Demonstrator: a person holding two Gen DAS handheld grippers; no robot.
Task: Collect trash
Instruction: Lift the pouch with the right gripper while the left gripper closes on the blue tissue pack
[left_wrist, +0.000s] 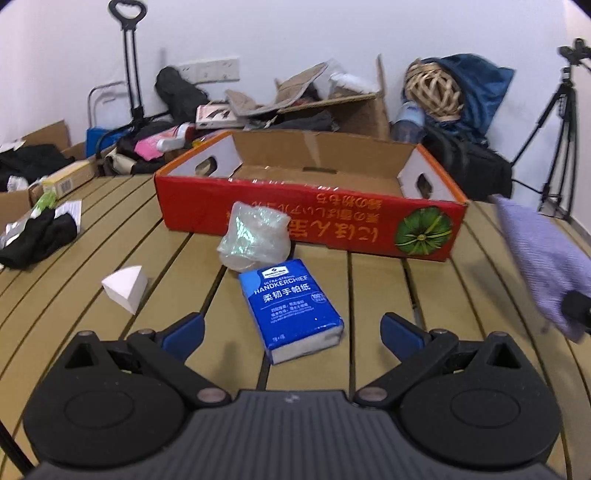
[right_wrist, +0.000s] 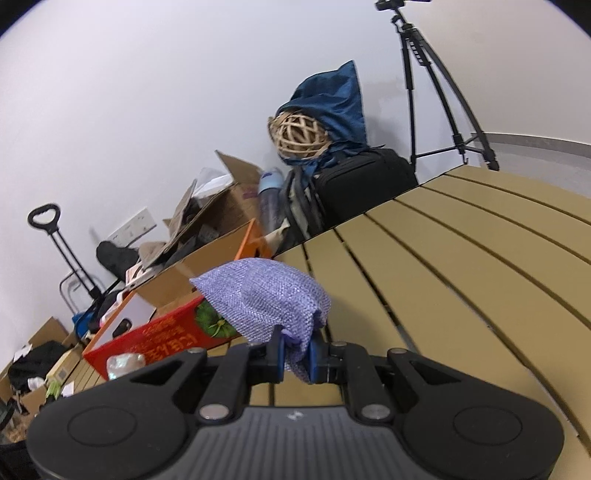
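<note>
Cloth pouch (right_wrist: 266, 295), soft and light, pinched at its gathered neck by the right hand-held gripper (right_wrist: 295, 356); left hand-held gripper (left_wrist: 291, 328) spread above tissue pack (left_wrist: 291, 306).

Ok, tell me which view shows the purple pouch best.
The right wrist view: the purple pouch sits centre frame, sharp, pinched in the right gripper. The left wrist view catches it only blurred at its right edge, partly cut off.
</note>
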